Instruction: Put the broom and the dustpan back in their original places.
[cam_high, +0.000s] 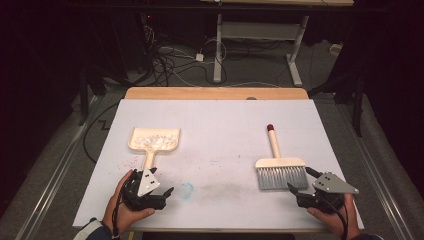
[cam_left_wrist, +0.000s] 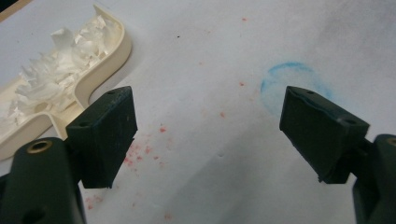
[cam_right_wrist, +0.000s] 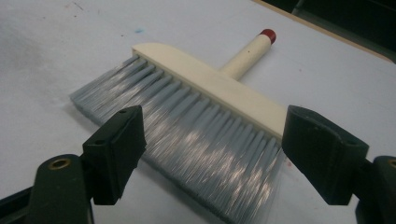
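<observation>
My right claw (cam_high: 298, 191) sits low at the near right of the worktop (cam_high: 220, 125), released, jaws spread wide with nothing between them. The brush (cam_high: 278, 164) lies just ahead of it and a little to my left: grey bristles fanned toward me, cream head crosswise, and the handle running straight away from me to its red tip (cam_high: 270, 127). So its long axis points away across the worktop, and in the right gripper view the brush (cam_right_wrist: 205, 116) lies just beyond my open jaws, bristles nearest, handle slanting off to the upper right. I judge the handle is what I'd want to take, and it lies past the head, so the claw would have to reach over or around the bristles. My right hand cradles the tool from below, palm up, wrist near the worktop's near edge. My left claw (cam_high: 167, 192) is likewise released and grasps nothing; it rests at the near left, just beside the near end of the dustpan (cam_high: 153, 141) handle, the pan itself farther off and holding white shreds (cam_left_wrist: 56, 79). In the left gripper view a faint blue ring (cam_left_wrist: 294, 84) is drawn on the worktop ahead of the jaws. The right hand is plainly nearer the brush, the left nearer the dustpan.
</observation>
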